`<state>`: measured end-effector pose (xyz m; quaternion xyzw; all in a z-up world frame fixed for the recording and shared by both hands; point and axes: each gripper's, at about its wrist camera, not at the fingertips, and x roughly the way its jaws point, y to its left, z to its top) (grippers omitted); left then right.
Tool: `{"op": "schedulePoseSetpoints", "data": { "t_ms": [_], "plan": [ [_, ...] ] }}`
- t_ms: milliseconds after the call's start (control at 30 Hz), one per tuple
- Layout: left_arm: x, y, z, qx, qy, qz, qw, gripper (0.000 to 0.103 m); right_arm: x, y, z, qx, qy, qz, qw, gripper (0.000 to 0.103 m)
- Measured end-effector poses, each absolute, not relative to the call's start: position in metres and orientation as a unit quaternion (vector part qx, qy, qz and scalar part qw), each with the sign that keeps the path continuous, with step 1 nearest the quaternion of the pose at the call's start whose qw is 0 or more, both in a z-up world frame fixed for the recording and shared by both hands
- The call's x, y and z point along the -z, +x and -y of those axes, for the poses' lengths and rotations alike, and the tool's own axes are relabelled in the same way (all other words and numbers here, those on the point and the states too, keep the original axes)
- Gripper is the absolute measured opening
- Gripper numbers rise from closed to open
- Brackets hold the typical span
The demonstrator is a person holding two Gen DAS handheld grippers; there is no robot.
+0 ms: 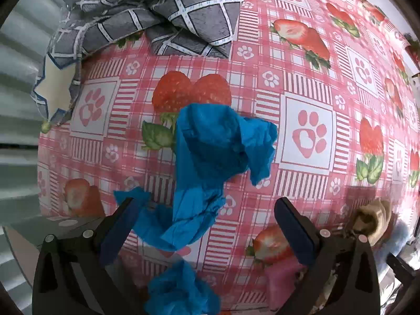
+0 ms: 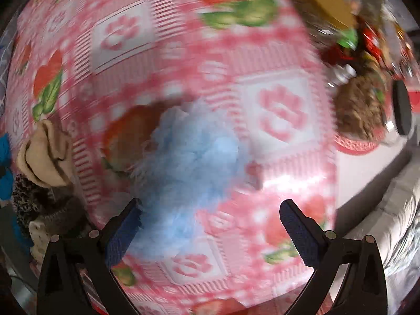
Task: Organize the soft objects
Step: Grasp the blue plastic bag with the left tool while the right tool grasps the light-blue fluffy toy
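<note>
- One crumpled blue cloth (image 1: 210, 162) is seen on the strawberry-print tablecloth (image 1: 307, 60), between the spread jaws of the left gripper (image 1: 207, 225), which is released.
- One fluffy pale-blue item (image 2: 194, 162), blurred, is seen ahead of the right gripper (image 2: 210, 225), likewise released.
- A grey checked fabric (image 1: 147, 13) is heaped beyond; a beige cloth (image 2: 47, 155) is piled at the left.

A crumpled cloth (image 1: 210, 162) lies on the tablecloth (image 1: 309, 60) ahead of the left gripper (image 1: 207, 218), between its spread fingers — a quilted cover (image 1: 147, 13) sits far behind, at the table's left edge. A fluffy piece (image 2: 194, 162) lies ahead of the right gripper (image 2: 210, 220), with a rolled sock (image 2: 47, 155) to its left — cluttered items (image 2: 359, 105) at far right.
</note>
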<state>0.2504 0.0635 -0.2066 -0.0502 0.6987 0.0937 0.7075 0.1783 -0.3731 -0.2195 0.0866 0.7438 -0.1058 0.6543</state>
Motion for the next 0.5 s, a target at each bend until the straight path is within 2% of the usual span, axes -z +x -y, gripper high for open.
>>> {"op": "schedulePoseSetpoints", "data": {
  "t_ms": [200, 500],
  "plan": [
    [0.224, 0.265, -0.06, -0.096, -0.051, -0.698, 0.708, 0.103, 0.205, 0.163, 0.39, 0.115, 0.182, -0.714, 0.666, 0.103],
    [0.244, 0.279, -0.051, -0.093, -0.044, -0.695, 0.712, 0.103, 0.25, 0.198, 0.345, 0.129, 0.11, -0.737, 0.654, 0.103]
  ]
}}
